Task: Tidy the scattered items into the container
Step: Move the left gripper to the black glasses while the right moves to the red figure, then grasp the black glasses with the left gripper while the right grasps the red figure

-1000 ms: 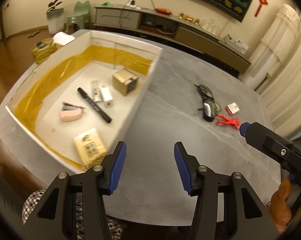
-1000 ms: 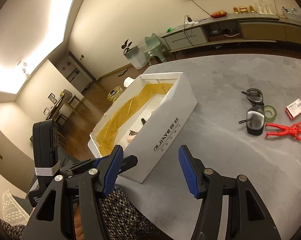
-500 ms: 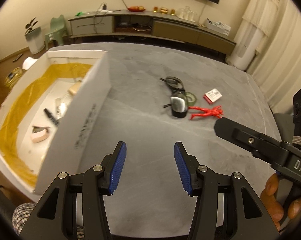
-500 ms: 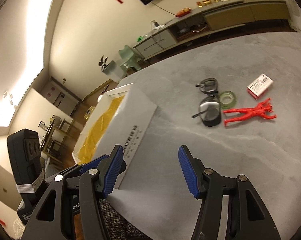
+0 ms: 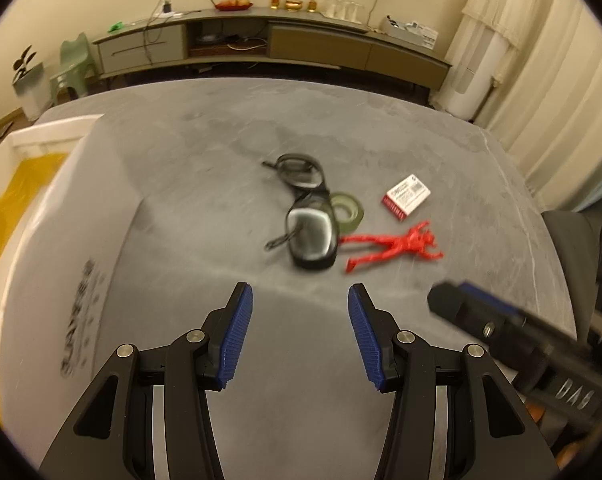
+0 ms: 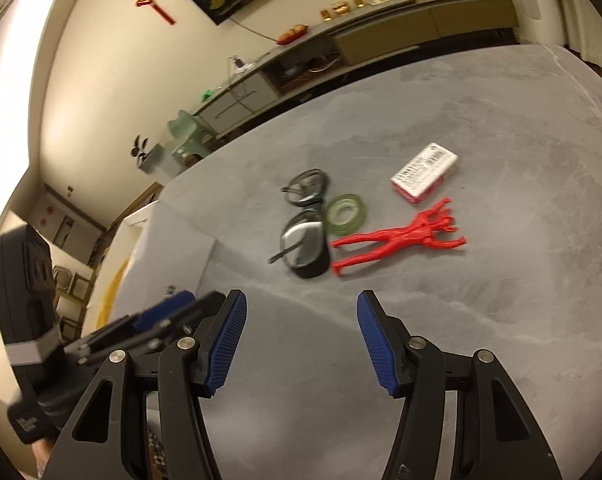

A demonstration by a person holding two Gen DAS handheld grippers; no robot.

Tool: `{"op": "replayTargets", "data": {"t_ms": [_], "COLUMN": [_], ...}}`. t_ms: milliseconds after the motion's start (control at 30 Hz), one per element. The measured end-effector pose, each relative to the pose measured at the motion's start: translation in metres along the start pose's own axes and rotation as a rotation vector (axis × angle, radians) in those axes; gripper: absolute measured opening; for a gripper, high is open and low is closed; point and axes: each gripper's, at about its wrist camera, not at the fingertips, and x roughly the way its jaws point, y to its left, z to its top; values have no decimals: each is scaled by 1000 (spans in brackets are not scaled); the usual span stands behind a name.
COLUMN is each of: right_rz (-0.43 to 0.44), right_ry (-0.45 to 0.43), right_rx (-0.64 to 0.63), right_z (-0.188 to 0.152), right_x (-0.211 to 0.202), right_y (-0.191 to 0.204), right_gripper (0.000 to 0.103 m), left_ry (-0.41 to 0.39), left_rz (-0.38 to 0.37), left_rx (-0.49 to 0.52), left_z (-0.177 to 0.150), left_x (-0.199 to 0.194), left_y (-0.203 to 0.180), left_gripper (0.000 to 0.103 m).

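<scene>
Both claws, left point(image 5: 300, 334) and right point(image 6: 301, 342), gape empty; we judge the glasses point(image 5: 305, 216) light, fragile, scratch-prone, best pinched at the bridge.

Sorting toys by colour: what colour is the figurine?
Red figurine, clearest in the right wrist view.

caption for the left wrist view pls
Open left gripper faces goggles, tape roll, red figure and small box.
</scene>
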Motion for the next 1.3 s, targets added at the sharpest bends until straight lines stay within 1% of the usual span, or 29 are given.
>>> {"op": "replayTargets", "data": {"t_ms": [200,333,400,467,567,633,700,800,867,967,1033,1100,1133,1167,1200,1233,1300], "right_rz": [-59,-109,-149,-187,-243,-276,-299,-296,-298,-290,-283,-272,-261,-251,-243,-238,-236], "right_ry": [-7,-21,-31,-42,-26,-11,-6,18,47,86,100,93,78,62,47,31,6], "right_rx": [79,118,113,101,64,36,4,-16,-53,-89,-84,-63,-53,-44,-38,-37,-41], "right_z": [14,26,31,35,38,39,38,37,36,33,30,30,29,29,29,30,30], "right_x": [16,29,36,44,58,67,69,67,65,61,56,50,48,46,45,45,47], "right_y": [-33,-47,-49,-49,-49,-50,-49,-49,-47,-44,-45,-49,-50,-52,-53,-52,-51], "right_gripper": [59,58,56,56,48,35,31,28,26,26,27,28,29,30,32,34,34], "left_ry": [4,9,6,24,46,44,40,36,41,69,93,96,85,70,52,35,10], "left_rz": [-52,-51,-47,-33,1,40,60,49,35,-1,-35,-39,-29,-23,-21,-18,-17], "left_rx": [12,26,37,45,57,78,94,91,84,71,70,82,91,99,104,109,119], "left_z": [34,51,57,60,56,50,41,25,12,-8,-19,-26,-26,-24,-21,-18,-12], "left_x": [35,61,72,87,103,107,104,92,81,64,54,46,42,39,38,37,38], "left_y": [-12,-18,-20,-21,-21,-21,-20,-15,-10,-2,1,2,2,2,1,0,-2], "left_gripper": [53,53,53,53,53,50,48,40,35,35,34,35,36,41,42,44,45]}}
